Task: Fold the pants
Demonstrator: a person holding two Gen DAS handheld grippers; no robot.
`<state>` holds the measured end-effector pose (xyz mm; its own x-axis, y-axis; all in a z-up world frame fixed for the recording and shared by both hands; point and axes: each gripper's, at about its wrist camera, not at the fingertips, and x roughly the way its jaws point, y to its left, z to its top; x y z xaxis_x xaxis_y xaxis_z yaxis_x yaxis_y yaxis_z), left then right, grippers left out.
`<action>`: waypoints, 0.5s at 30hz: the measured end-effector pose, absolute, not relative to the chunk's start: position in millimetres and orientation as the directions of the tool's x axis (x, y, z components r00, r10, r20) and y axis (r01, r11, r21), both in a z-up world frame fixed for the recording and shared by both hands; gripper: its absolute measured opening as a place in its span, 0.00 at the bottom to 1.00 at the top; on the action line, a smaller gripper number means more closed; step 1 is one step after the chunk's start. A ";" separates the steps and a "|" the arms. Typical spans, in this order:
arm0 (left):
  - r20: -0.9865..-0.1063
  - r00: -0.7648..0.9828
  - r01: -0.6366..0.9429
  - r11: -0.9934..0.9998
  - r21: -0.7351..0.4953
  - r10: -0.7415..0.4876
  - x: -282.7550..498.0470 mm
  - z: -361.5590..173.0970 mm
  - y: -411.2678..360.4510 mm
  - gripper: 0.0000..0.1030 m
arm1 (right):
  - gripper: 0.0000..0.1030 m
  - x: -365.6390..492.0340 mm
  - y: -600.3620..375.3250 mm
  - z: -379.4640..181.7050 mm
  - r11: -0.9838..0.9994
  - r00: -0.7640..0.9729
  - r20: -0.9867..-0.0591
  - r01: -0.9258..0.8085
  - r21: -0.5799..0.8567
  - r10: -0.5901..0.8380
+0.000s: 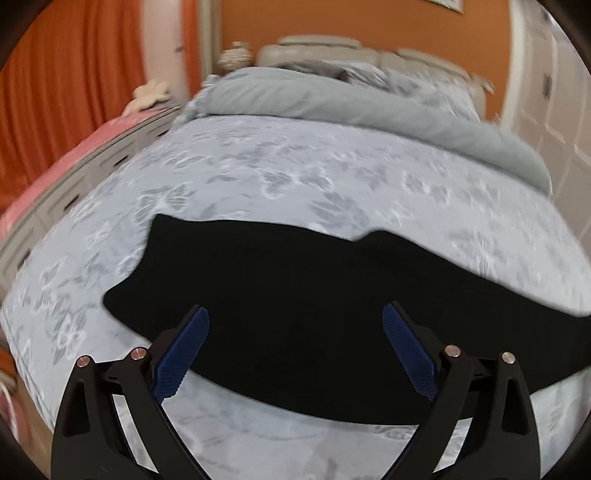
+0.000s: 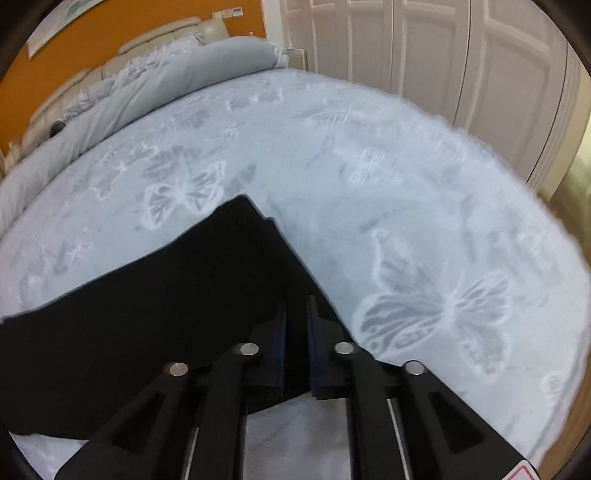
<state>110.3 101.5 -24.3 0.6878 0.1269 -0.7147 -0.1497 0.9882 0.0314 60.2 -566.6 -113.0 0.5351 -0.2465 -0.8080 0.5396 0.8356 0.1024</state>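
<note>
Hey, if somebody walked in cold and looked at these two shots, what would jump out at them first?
The black pants stand out first, lying in a long dark band across the pale butterfly-print bedspread. Next, the left gripper hangs wide open above their middle, while the right gripper is shut over their edge near one end. Behind, a rumpled grey duvet is heaped near the headboard, against an orange wall.

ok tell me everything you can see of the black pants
The black pants lie flat on the butterfly-print bedspread as one long dark strip, seemingly already folded lengthwise; the fabric looks plain and matte. In the right wrist view one end forms a layered corner. The right tongs look shut at that end's edge; the left tongs hover open above the pants.
</note>
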 end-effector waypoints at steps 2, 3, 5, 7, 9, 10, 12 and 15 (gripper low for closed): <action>-0.723 0.678 -0.148 0.988 0.043 0.133 119.1 -33.5 92.2 0.90 | 0.07 50.9 -568.1 -96.6 0.851 0.580 -0.775 0.513 0.109 -0.251; -0.722 0.678 -0.148 0.988 0.047 0.136 120.1 -35.9 87.9 0.90 | 0.09 47.8 -573.6 -96.9 0.846 0.579 -0.773 0.521 0.108 -0.258; -0.726 0.670 -0.150 0.986 0.072 0.154 129.2 -45.6 80.4 0.90 | 0.21 47.0 -586.0 -117.3 0.833 0.529 -0.818 0.540 0.121 -0.224; -0.730 0.660 -0.154 0.983 0.097 0.175 134.1 -52.8 75.0 0.90 | 0.33 36.9 -585.7 -118.8 0.833 0.561 -0.800 0.532 0.151 -0.213; -0.735 0.655 -0.143 0.984 0.107 0.176 135.7 -58.1 70.5 0.90 | 0.54 27.4 -581.4 -108.5 0.830 0.545 -0.798 0.548 0.107 -0.257; -0.734 0.656 -0.138 0.984 0.116 0.178 134.4 -59.7 66.9 0.90 | 0.60 17.5 -580.0 -102.9 0.816 0.553 -0.786 0.567 0.114 -0.275; -0.724 0.665 -0.123 0.983 0.135 0.183 131.2 -60.4 60.7 0.90 | 0.60 6.1 -579.5 -102.1 0.809 0.571 -0.792 0.560 0.181 -0.218; -0.705 0.682 -0.104 0.980 0.168 0.193 126.4 -59.6 50.9 0.91 | 0.60 5.4 -580.1 -113.8 0.795 0.568 -0.813 0.549 0.259 -0.127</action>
